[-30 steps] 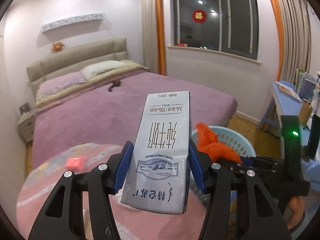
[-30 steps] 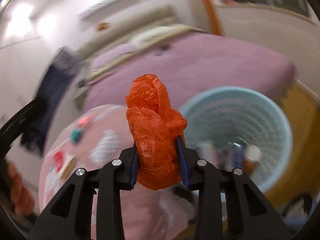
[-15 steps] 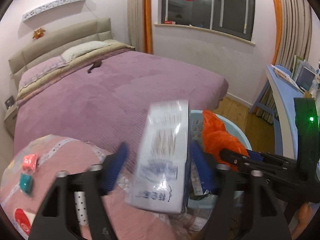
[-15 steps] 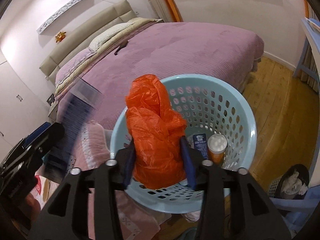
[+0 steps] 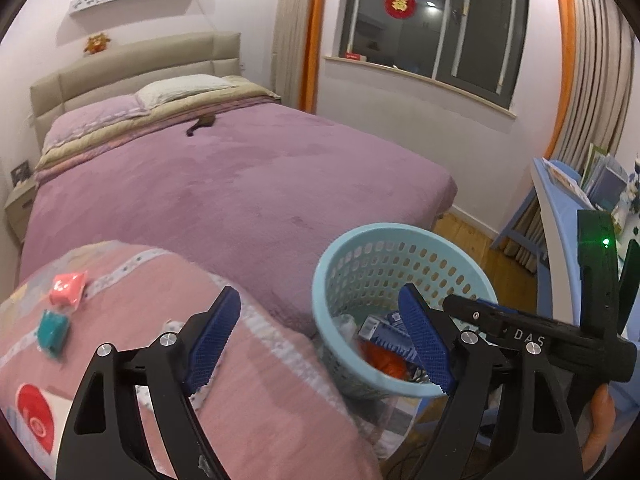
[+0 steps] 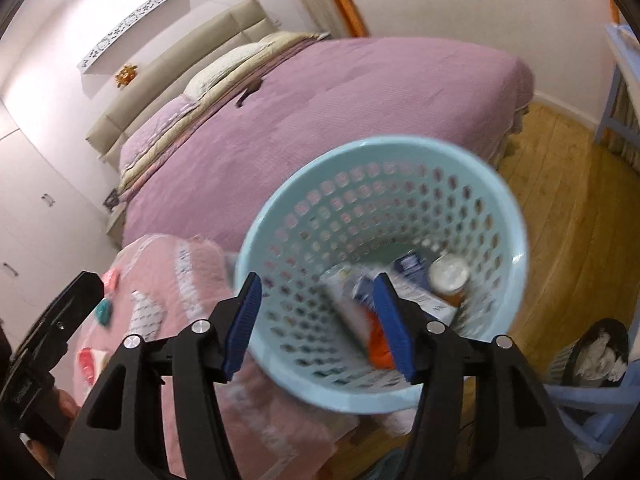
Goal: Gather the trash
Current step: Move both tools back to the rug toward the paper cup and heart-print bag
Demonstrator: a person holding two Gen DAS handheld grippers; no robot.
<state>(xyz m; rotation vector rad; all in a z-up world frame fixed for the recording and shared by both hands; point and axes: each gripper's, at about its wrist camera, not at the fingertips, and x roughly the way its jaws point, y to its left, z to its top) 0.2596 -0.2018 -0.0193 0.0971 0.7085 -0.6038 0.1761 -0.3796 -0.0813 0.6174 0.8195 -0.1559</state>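
Over the light-blue basket (image 6: 516,232), right gripper (image 6: 318,318) spread wide, gripping nothing. Beside it, left gripper (image 5: 324,340) equally wide and bare. Down inside (among other litter): orange bag (image 6: 378,346) and milk carton (image 6: 350,310), lying together.

One basket (image 5: 384,236), one bed (image 5: 240,184), two pillows (image 5: 184,86).

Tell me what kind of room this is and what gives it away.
A home bedroom, almost certainly. A large bed with a purple cover, pillows and a padded headboard fills most of the left wrist view, with a curtained window behind it and a light blue trash basket beside it.
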